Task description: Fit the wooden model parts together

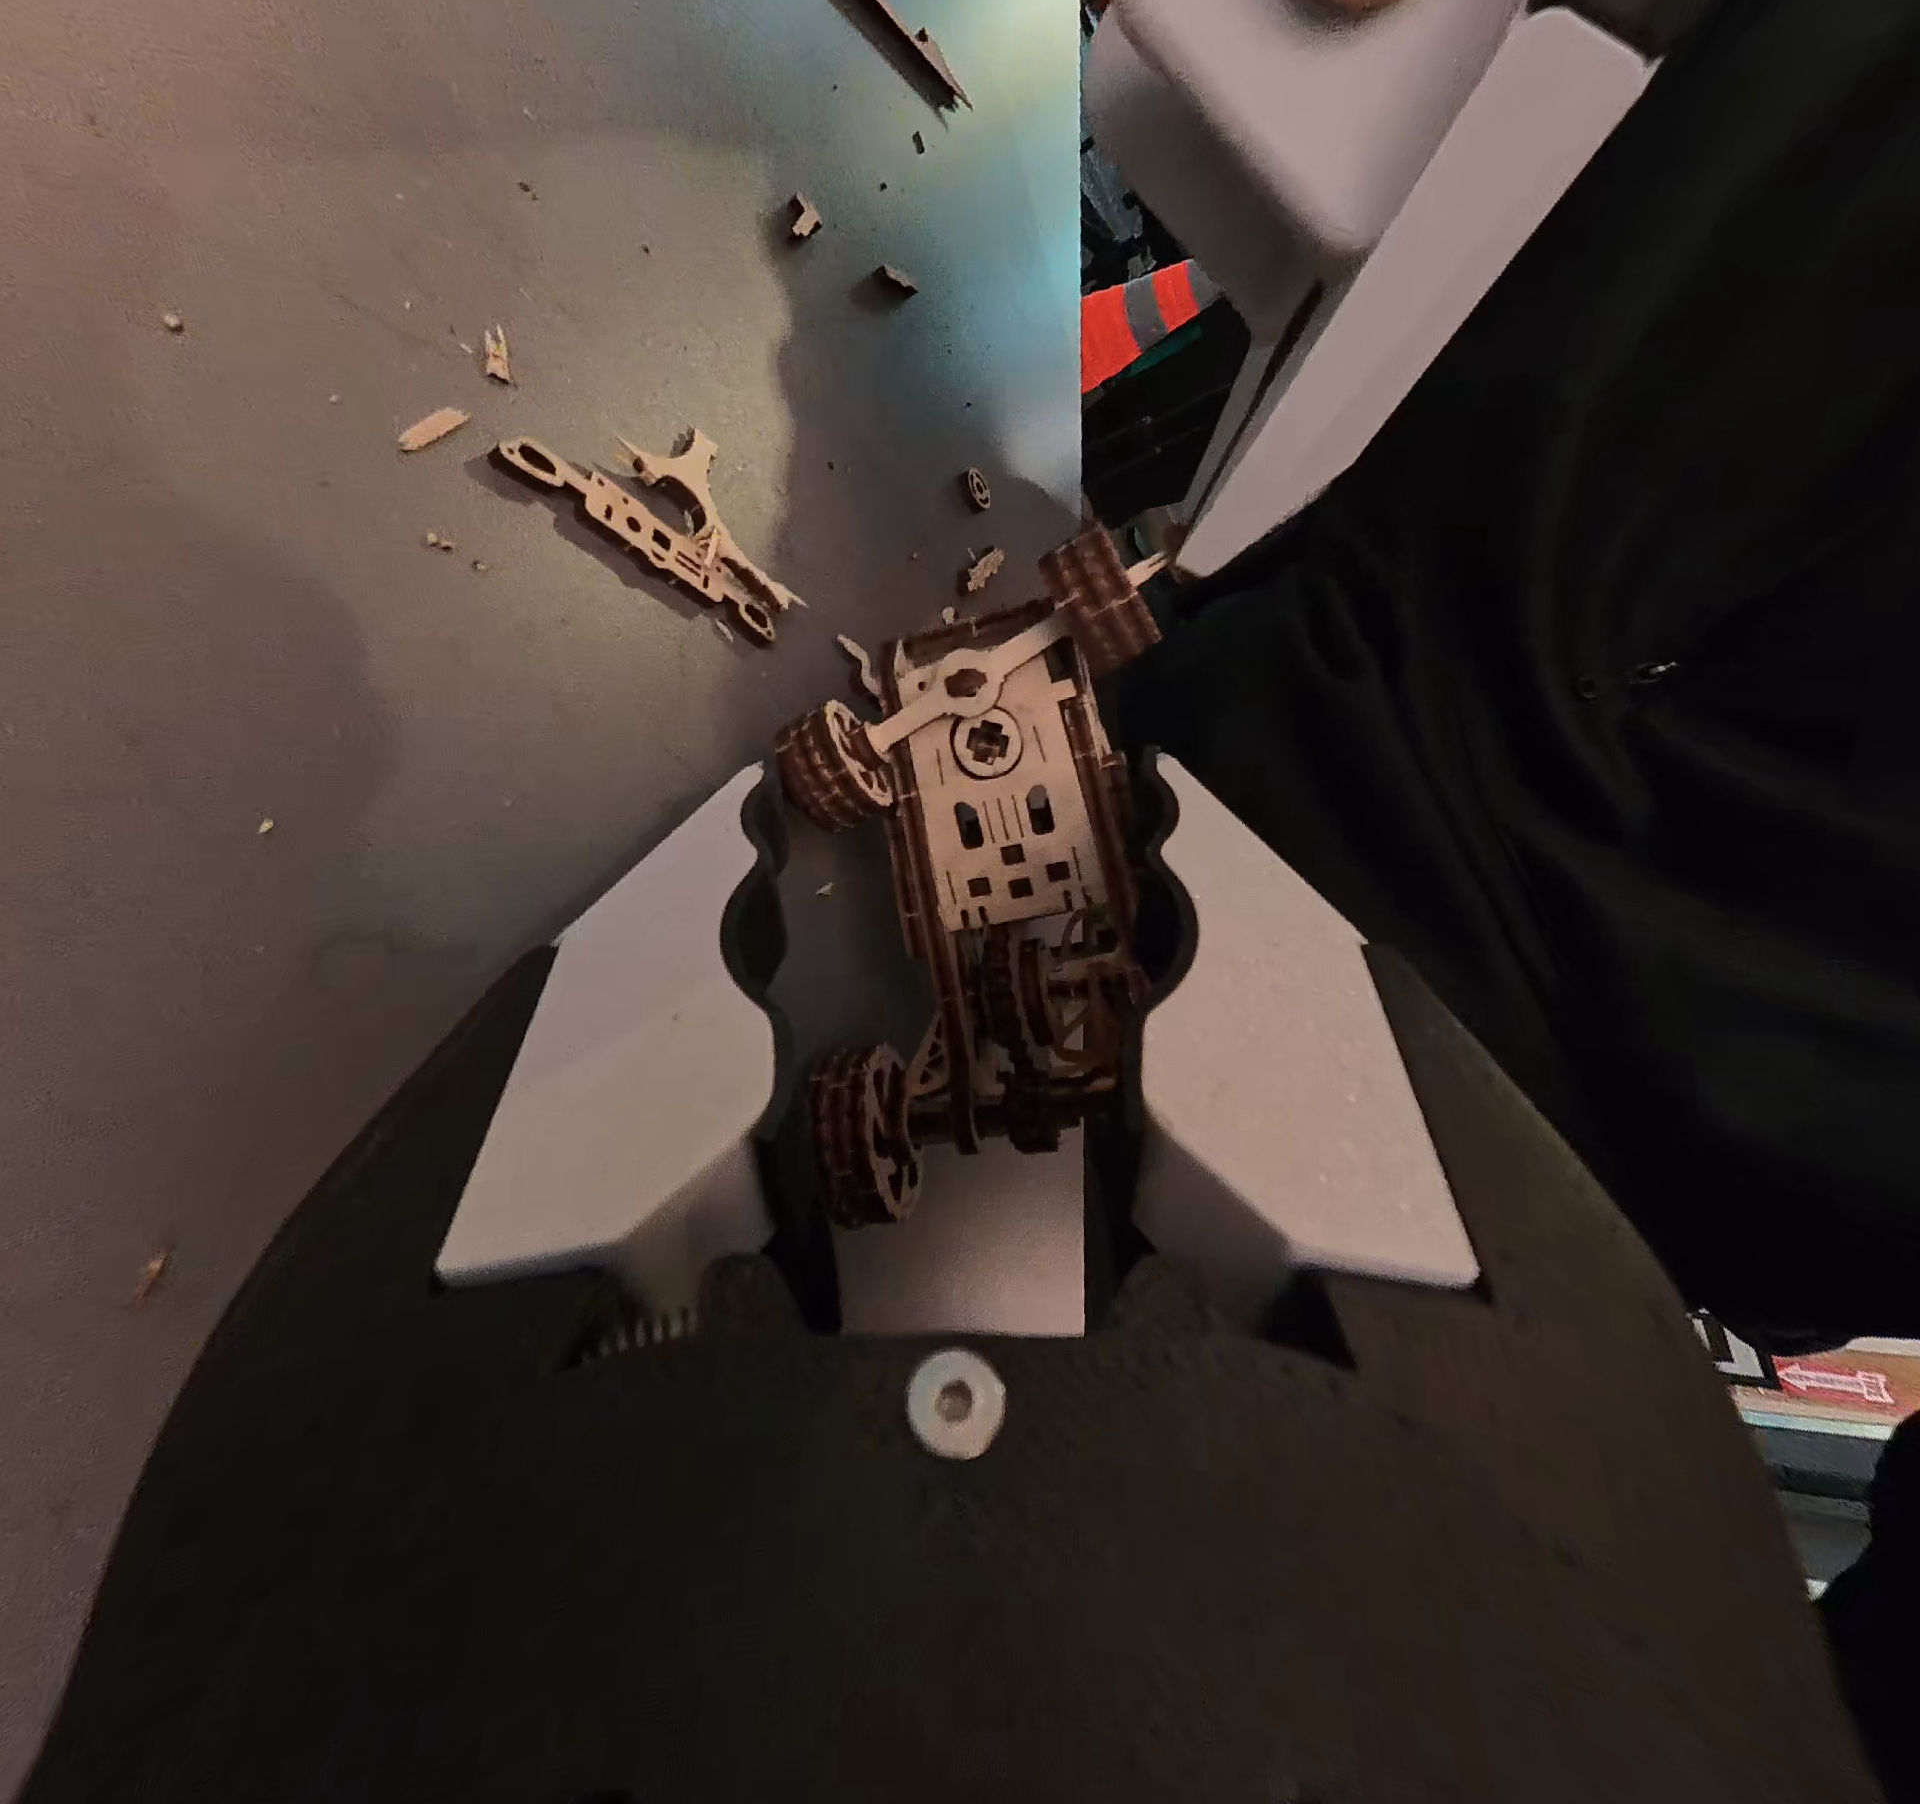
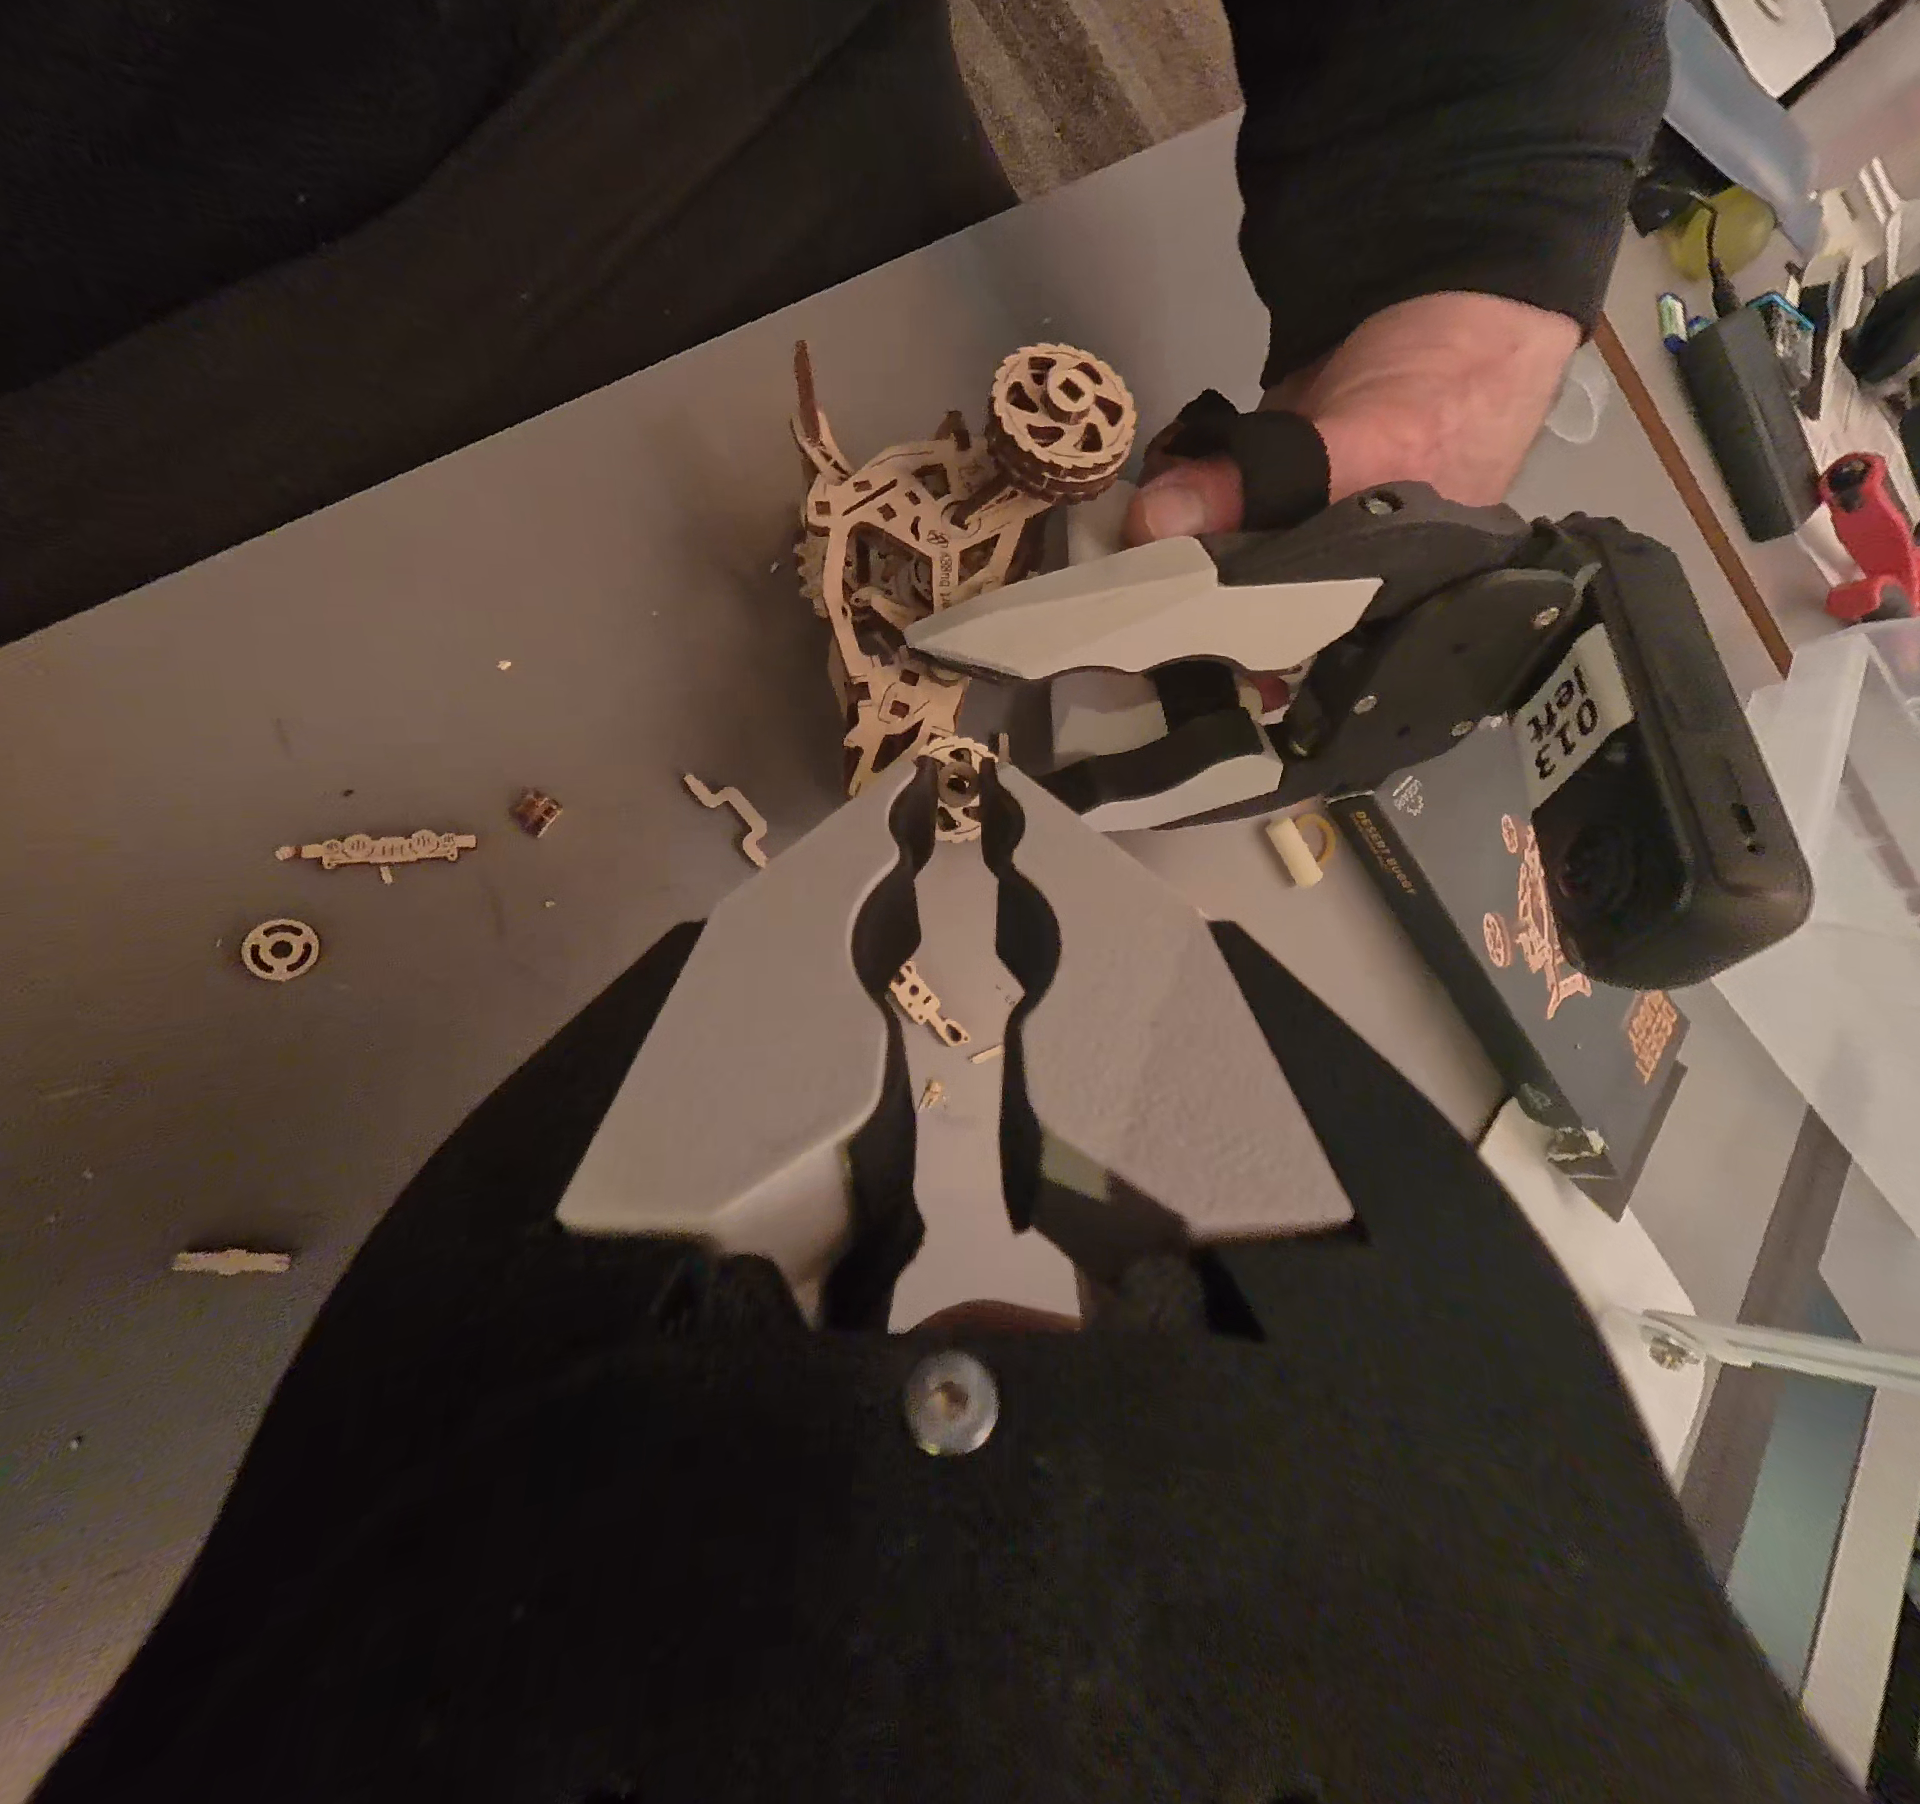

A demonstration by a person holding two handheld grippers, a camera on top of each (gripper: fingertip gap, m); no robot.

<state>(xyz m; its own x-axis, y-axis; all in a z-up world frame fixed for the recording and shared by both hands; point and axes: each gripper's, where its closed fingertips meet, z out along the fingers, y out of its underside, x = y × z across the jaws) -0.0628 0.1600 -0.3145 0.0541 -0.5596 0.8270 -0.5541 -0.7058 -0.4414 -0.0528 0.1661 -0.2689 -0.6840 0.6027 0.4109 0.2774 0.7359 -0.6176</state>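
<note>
A partly built wooden buggy model (image 1: 997, 850) with dark-tyred wheels sits between my left gripper's (image 1: 961, 798) fingers, which are shut on its body above the grey table (image 1: 260, 196). In the right wrist view the model (image 2: 904, 570) stands tilted, one wheel (image 2: 1060, 424) up, with the left gripper (image 2: 940, 658) clamped on it. My right gripper (image 2: 956, 786) is shut on a small wooden wheel (image 2: 956, 804) at the model's near end. In the left wrist view that wheel (image 1: 1101, 591) shows at the model's far corner, by the right gripper's white finger (image 1: 1403, 320).
Loose flat wooden parts lie on the table: a slotted strip (image 2: 379, 845), a round disc (image 2: 281, 949), a zigzag piece (image 2: 727, 814), plus scraps. A dark kit box (image 2: 1507, 975) and a clear bin (image 2: 1849, 767) stand at the right. The table edge (image 1: 1081, 300) is close by.
</note>
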